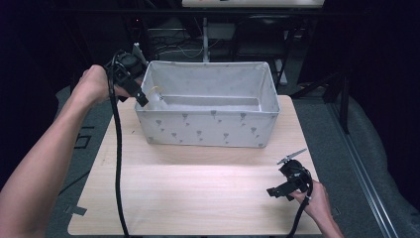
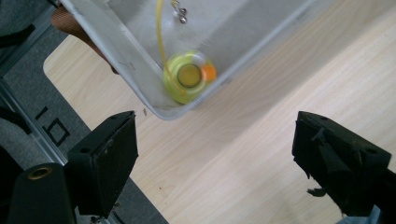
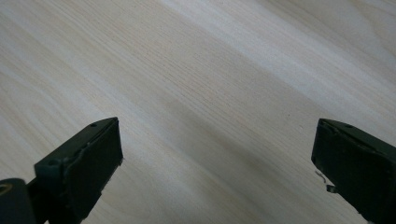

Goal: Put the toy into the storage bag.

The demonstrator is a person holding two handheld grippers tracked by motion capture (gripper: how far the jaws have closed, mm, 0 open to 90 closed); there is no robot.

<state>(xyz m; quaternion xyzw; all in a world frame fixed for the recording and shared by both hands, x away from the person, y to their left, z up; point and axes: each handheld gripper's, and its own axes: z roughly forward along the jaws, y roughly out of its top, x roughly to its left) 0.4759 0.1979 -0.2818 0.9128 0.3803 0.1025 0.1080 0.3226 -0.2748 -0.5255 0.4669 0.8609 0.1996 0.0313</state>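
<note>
Left gripper (image 2: pixel 212 158) spread wide, empty, above the bin (image 1: pixel 208 124) corner, yellow-green spool (image 2: pixel 188 77) with yellow cord inside the bin just ahead, right gripper (image 3: pixel 215 172) spread wide, empty, over bare table (image 3: pixel 210 79)

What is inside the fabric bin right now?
In the fabric bin, at its left end, lies a round yellow-green item with an orange part and a yellow cord running up from it. The high view's near wall hides part of the floor, so more may lie there.

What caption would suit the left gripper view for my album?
Open left gripper above the bin corner, a yellow-green spool lying inside.
</note>
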